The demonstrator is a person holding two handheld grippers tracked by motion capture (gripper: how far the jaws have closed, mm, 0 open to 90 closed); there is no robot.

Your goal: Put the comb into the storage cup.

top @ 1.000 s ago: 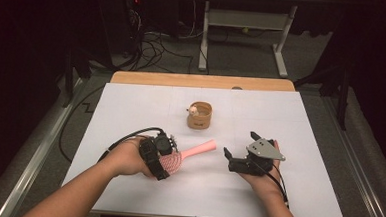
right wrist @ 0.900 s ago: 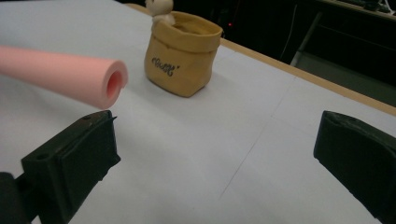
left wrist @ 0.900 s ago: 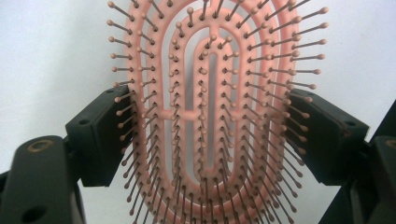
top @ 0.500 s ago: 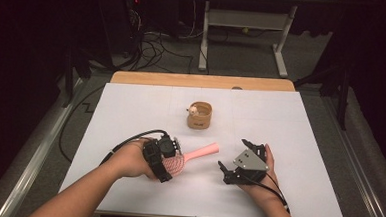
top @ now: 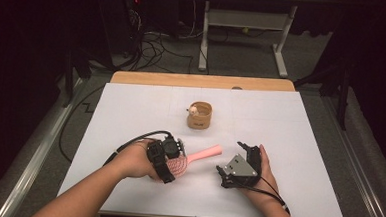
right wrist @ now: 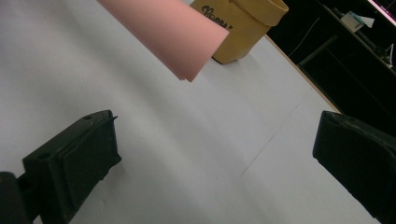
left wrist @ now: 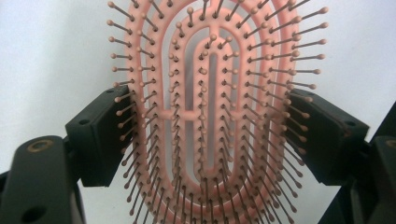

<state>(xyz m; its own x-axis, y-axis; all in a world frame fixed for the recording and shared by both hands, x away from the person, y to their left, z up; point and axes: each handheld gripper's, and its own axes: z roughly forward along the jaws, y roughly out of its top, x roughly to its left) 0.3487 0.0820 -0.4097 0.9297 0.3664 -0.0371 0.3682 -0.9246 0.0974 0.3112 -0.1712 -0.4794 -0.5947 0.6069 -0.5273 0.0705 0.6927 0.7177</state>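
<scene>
As the right tool (top: 226,174) is swung inward from its spot of 1 second ago, the pink hairbrush (top: 191,160) is kept clamped by its bristled head in the left tool (top: 171,155), low over the near part of the white bench (top: 299,144). The right tool's jaws are held wide apart, with nothing between them, and the brush handle (right wrist: 168,35) is seen just ahead; a handover looks to be set up. Open bench is left all round, and the tan cup (top: 199,115) is parked well apart, farther back.
</scene>
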